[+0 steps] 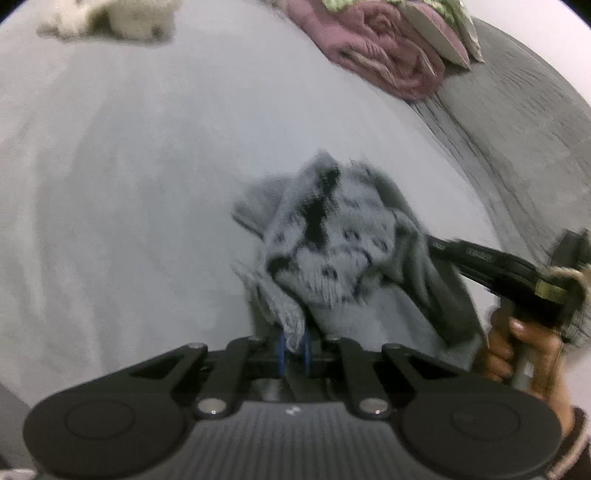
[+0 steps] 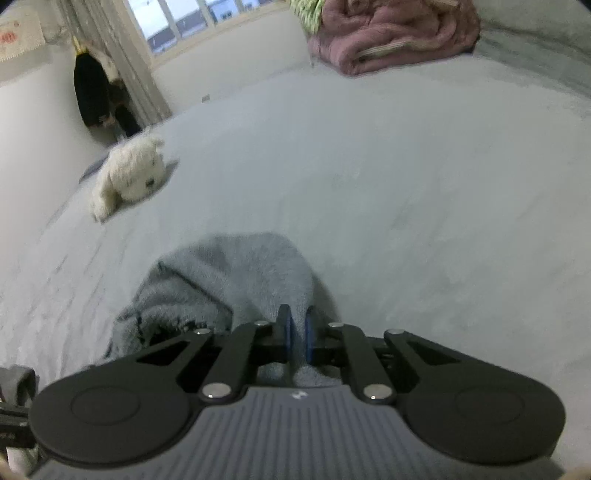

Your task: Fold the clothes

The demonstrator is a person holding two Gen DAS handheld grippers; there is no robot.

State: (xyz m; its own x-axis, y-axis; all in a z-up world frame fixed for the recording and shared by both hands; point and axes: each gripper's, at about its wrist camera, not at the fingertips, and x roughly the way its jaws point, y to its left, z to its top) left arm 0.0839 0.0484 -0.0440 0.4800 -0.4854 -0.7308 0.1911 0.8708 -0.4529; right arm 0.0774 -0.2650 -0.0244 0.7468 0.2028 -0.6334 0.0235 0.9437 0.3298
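A grey knitted garment (image 1: 332,236) with black markings hangs bunched above the grey bed sheet (image 1: 129,184). My left gripper (image 1: 294,345) is shut on its frayed lower edge, the cloth pinched between the blue pads. My right gripper (image 1: 439,245) reaches in from the right of the left wrist view, held by a hand (image 1: 517,347), and grips the garment's other side. In the right wrist view the garment (image 2: 229,280) shows plain grey, and my right gripper (image 2: 298,332) is shut on a fold of it.
A white plush toy (image 2: 129,177) lies on the bed to the left. A folded pink blanket (image 2: 388,33) with green-patterned cloth on it sits at the far end. A curtain (image 2: 122,62) and window (image 2: 184,18) stand beyond the bed.
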